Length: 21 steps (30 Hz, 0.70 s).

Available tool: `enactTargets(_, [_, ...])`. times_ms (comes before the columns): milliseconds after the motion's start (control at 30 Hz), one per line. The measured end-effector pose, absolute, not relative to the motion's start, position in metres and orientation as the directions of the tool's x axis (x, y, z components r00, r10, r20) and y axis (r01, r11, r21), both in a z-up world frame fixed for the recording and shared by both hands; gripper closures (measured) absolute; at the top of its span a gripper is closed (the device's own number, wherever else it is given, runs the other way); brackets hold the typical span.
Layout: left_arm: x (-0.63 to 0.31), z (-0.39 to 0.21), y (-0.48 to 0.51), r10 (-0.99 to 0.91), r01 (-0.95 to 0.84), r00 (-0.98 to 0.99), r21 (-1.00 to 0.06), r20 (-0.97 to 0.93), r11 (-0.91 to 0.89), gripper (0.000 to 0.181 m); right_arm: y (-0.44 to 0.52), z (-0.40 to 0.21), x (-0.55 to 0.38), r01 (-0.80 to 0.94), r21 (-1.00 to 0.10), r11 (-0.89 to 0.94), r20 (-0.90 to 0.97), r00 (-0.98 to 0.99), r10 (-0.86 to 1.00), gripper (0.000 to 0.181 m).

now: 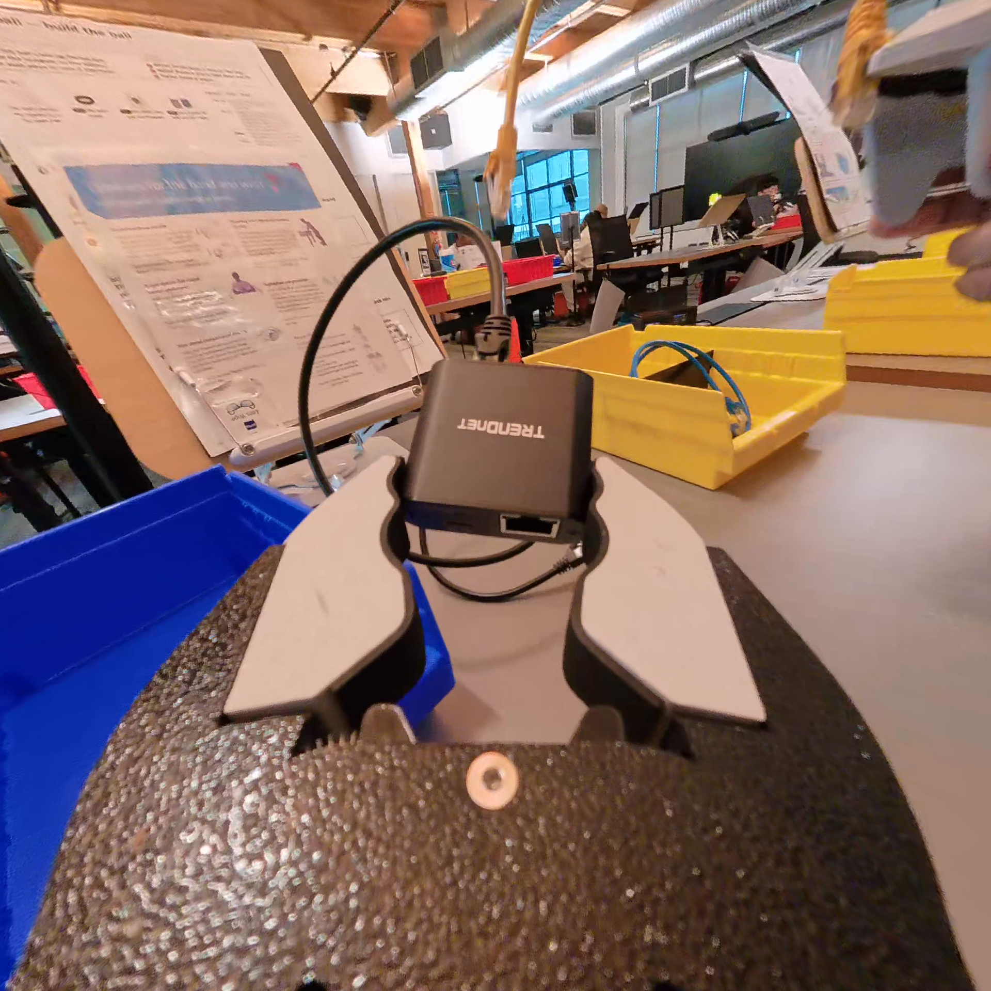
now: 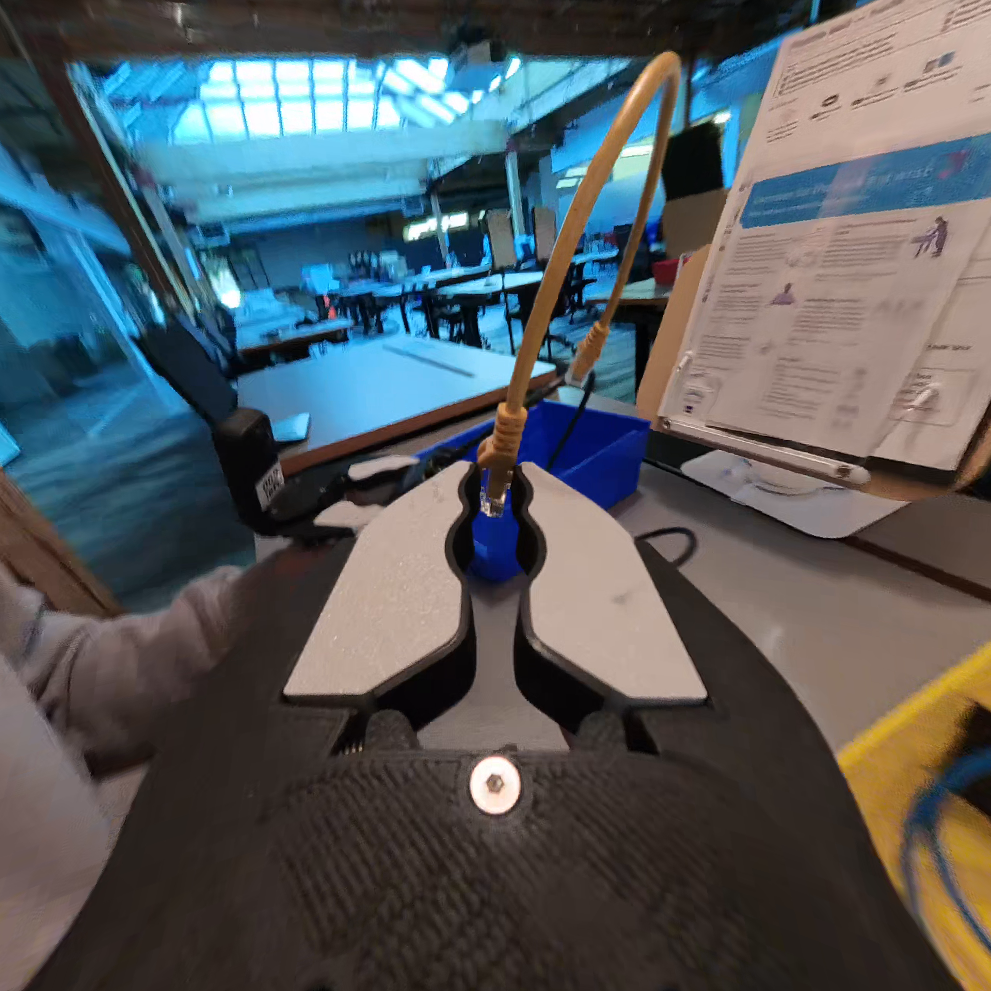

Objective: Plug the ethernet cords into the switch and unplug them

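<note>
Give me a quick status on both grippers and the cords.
Left gripper shut on black switch, ethernet port empty. Right gripper shut on yellow ethernet cord at its plug, held above table. Blue cord in yellow bin. Nothing blocking.

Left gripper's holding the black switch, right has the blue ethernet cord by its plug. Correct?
Not quite: the cord in the right gripper is yellow, as the right wrist view shows. The blue cord lies in the yellow bin. The left gripper does hold the black switch.
</note>
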<state>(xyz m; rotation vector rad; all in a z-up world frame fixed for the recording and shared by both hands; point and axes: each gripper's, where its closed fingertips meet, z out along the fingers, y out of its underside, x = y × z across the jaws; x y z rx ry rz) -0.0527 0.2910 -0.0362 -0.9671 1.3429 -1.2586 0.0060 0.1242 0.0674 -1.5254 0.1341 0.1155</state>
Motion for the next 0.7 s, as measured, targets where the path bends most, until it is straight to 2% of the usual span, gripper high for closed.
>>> enactTargets(67, [-0.053, -0.036, 0.290, -0.974, 0.089, -0.165, -0.986, -0.154, 0.141, 0.119, 0.096, 0.075, 0.025, -0.092, -0.996, 0.006, -0.092, 0.995, -0.029, 0.170])
enactTargets(133, [-0.053, -0.037, 0.289, -0.973, 0.082, -0.166, -0.986, -0.157, 0.145, 0.119, 0.065, 0.062, 0.034, -0.085, -0.985, -0.152, -0.092, 0.995, 0.038, 0.169])
enactTargets(267, [-0.052, -0.039, 0.286, -0.969, 0.074, -0.184, -0.986, -0.162, 0.150, 0.119, 0.008, 0.032, 0.077, -0.058, -0.925, -0.375, -0.041, 0.998, -0.053, 0.169])
enactTargets(433, [-0.052, -0.040, 0.285, -0.968, 0.069, -0.195, -0.987, -0.157, 0.147, 0.119, -0.024, 0.016, 0.113, -0.161, -0.918, -0.363, -0.119, 0.984, -0.135, 0.170])
enactTargets(600, [-0.052, -0.041, 0.284, -0.967, 0.063, -0.201, -0.987, -0.156, 0.146, 0.119, -0.022, -0.023, 0.133, -0.350, -0.867, -0.356, -0.308, 0.936, -0.170, 0.169])
enactTargets(700, [-0.051, -0.043, 0.281, -0.966, 0.057, -0.213, -0.989, -0.148, 0.139, 0.119, -0.018, -0.051, 0.164, -0.453, -0.817, -0.358, -0.343, 0.880, -0.329, 0.169])
